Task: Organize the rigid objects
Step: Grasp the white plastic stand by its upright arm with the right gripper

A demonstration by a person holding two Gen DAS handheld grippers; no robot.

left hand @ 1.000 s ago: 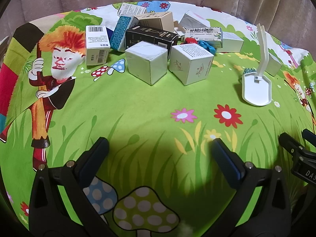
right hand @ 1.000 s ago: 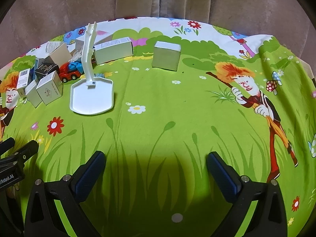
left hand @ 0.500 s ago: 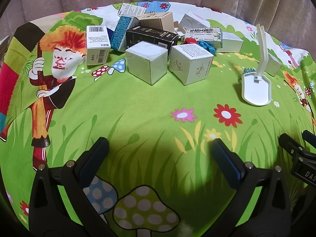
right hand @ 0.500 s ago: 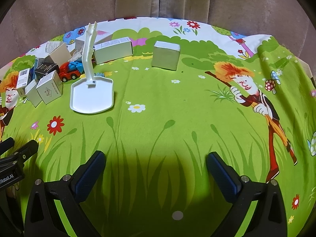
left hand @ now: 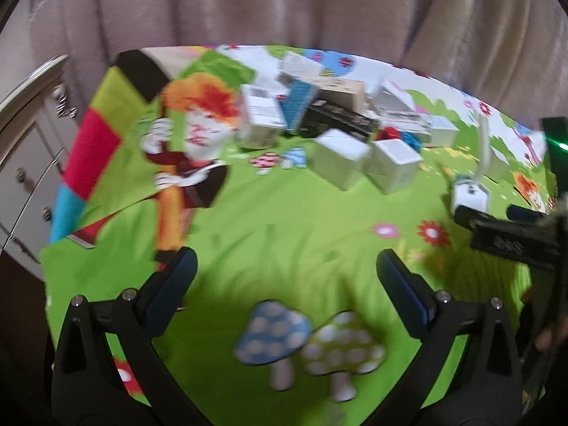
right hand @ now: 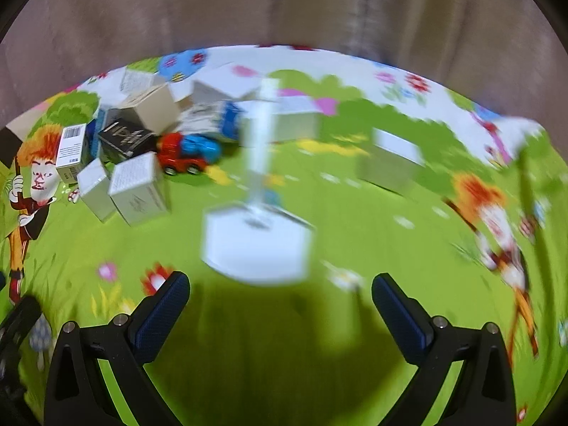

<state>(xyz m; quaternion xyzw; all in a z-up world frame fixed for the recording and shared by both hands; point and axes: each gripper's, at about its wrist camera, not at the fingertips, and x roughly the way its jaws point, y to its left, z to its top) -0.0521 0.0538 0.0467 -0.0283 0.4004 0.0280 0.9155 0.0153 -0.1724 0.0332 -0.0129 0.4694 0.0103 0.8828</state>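
A cluster of several small boxes [left hand: 340, 163] lies at the far middle of the green cartoon cloth [left hand: 284, 234], with a black box [left hand: 337, 120] and a barcode box [left hand: 262, 120] among them. My left gripper [left hand: 285, 277] hovers open and empty well short of the pile. In the right wrist view a white stand [right hand: 257, 238] with an upright post sits just ahead of my open, empty right gripper [right hand: 280, 301]. A red and blue toy truck [right hand: 186, 156] lies beside the boxes [right hand: 138, 188]. A lone white box [right hand: 390, 167] stands at the right. Both views are blurred.
A beige curtain [left hand: 284, 10] hangs behind the table. A white drawer cabinet [left hand: 25, 156] stands off the left edge. My right gripper's black body [left hand: 511, 238] shows at the right of the left wrist view, and the left gripper's body [right hand: 17, 323] at the right view's lower left.
Both grippers have lifted and moved; the left view now sits higher and farther back. The right gripper has swung left toward the white stand, which now lies centred ahead of it.
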